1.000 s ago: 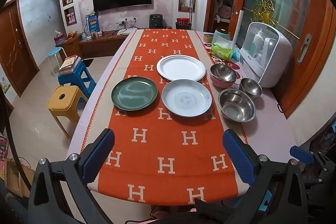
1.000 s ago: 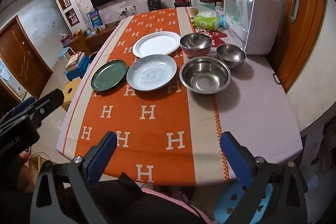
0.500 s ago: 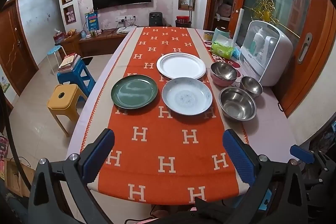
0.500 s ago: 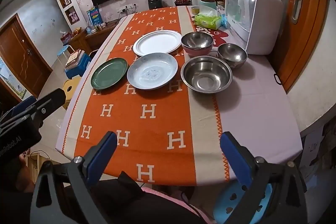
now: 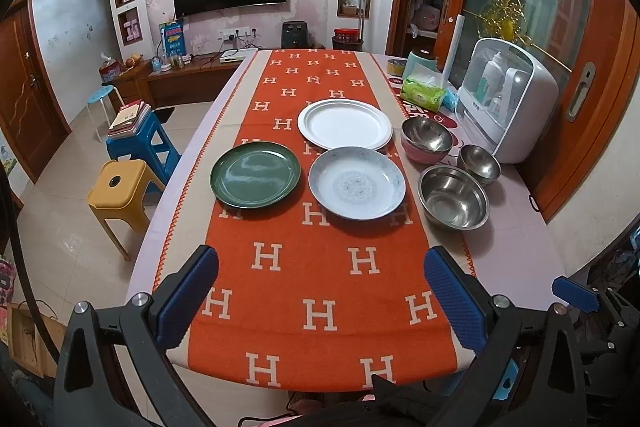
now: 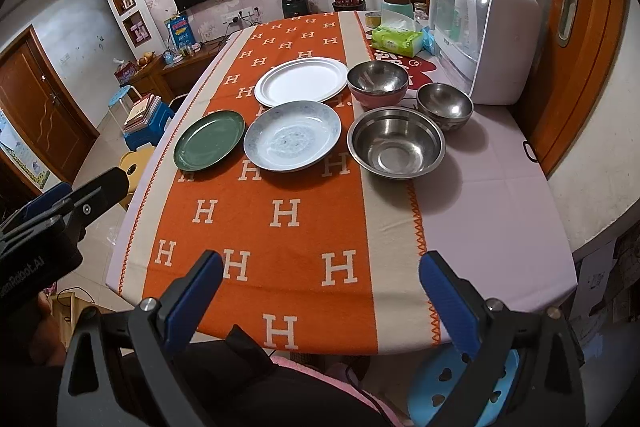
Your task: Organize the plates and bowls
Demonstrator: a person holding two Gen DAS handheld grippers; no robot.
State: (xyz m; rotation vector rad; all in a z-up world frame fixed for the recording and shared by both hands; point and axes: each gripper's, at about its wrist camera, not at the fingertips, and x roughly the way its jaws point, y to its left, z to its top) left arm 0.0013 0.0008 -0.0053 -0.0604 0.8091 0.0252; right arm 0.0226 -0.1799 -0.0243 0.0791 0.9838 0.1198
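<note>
your left gripper [image 5: 320, 279] sits at the bottom of its frame with the blue pads spread wide and nothing between them, hanging over the near end of the orange runner [image 5: 316, 259]. your right gripper [image 6: 320, 283] is the same: spread, empty, low in its frame, short of all the dishes.

the plates lie mid-frame in the left view: green plate [image 5: 255, 174] centre left, patterned plate [image 5: 357, 182] just beside it at centre, white plate [image 5: 345, 124] above them. none is stacked, so the step in hand looks like the first pick.

the bowls sit at right of centre in the right view: large steel bowl [image 6: 396, 142] nearest, small steel bowl [image 6: 445, 106] beyond it to the right, pink-sided bowl [image 6: 377, 83] above.

plates lie flat on cloth, so come in low and take the near rim with one pad under the lip; pressing down may drag the runner. the steel bowls will likely be slippery, so bite the wall squarely. consider nesting small into large, and keep each gripper to its own side.
</note>
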